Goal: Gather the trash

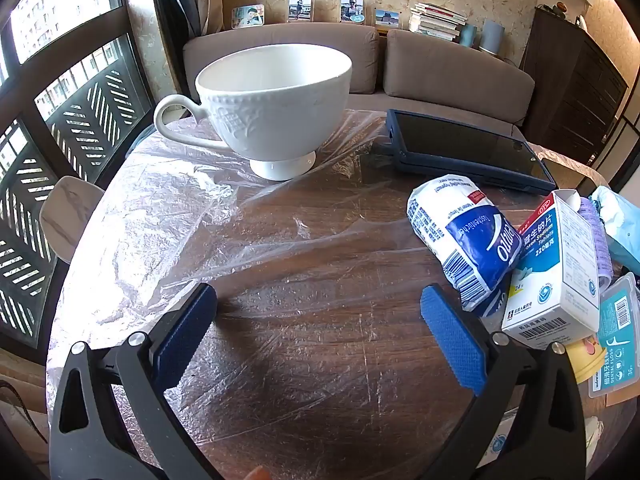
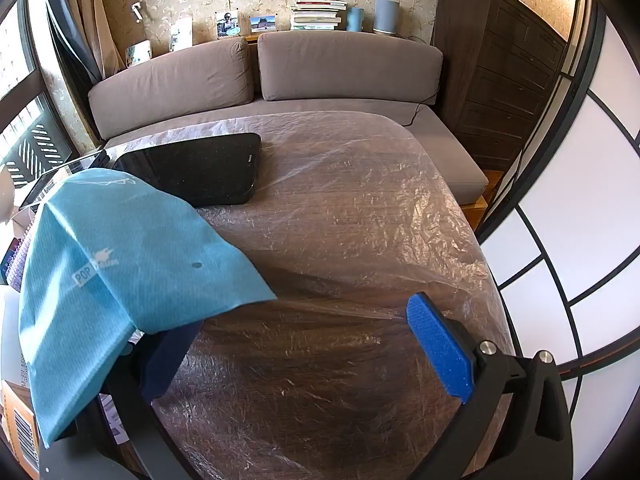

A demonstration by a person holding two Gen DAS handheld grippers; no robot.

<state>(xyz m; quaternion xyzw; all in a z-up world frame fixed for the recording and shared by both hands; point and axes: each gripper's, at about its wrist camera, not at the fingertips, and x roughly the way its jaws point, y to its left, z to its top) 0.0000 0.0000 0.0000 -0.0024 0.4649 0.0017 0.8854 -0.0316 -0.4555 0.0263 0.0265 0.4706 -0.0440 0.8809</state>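
Both tools [image 1: 320,320] [image 2: 304,344] tilt downward, blue fingers spread wide

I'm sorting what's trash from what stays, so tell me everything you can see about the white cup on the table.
The white cup is a wide, bowl-shaped teacup, glossy like ceramic, with raised embossed patterning on its side, a curled handle pointing left and a small round foot. It stands upright at the far left of the table, resting on the clear plastic sheet that covers the wood. What shows of its inside looks empty. Nothing else touches it; the dark tablet lies apart to its right.
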